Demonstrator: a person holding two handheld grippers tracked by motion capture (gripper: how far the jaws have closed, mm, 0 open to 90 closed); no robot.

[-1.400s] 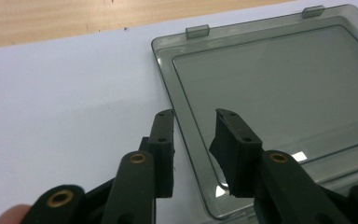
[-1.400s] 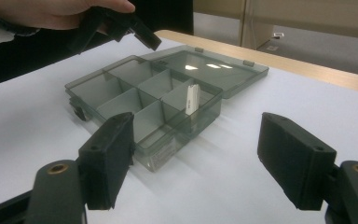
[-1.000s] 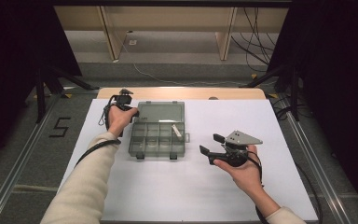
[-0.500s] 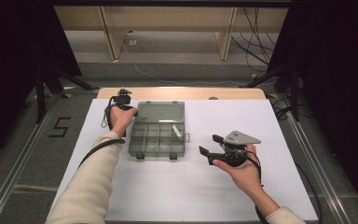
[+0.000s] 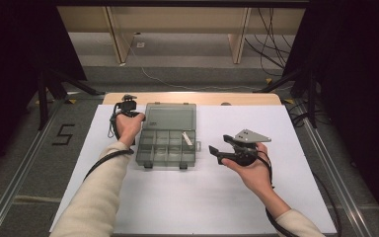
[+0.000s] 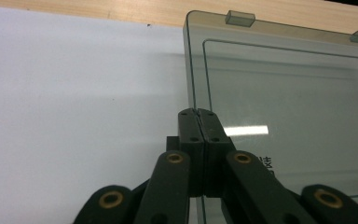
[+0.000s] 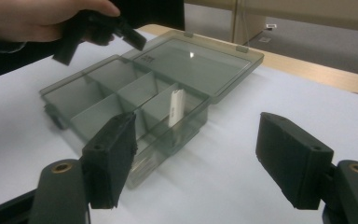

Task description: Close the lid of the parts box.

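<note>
The left tool (image 6: 198,112) has just been closing and now stands fully shut, nothing between its jaws, tips at the left edge of the opened lid (image 6: 284,93). The right tool (image 7: 205,154) hovers wide open and empty. The organizer box (image 5: 169,148) lies open mid-desk (image 5: 286,197), a white piece (image 7: 176,107) in one compartment. Keep the shut tips low against the lid while steadying it. Against the earlier frame, neither hand has shifted noticeably.

White sheet (image 5: 286,123) covers wooden tabletop (image 5: 246,98). Grey floor beyond, cable (image 5: 177,81) trailing; wooden legs (image 5: 116,29) behind. "5" (image 5: 62,134) marked left.
</note>
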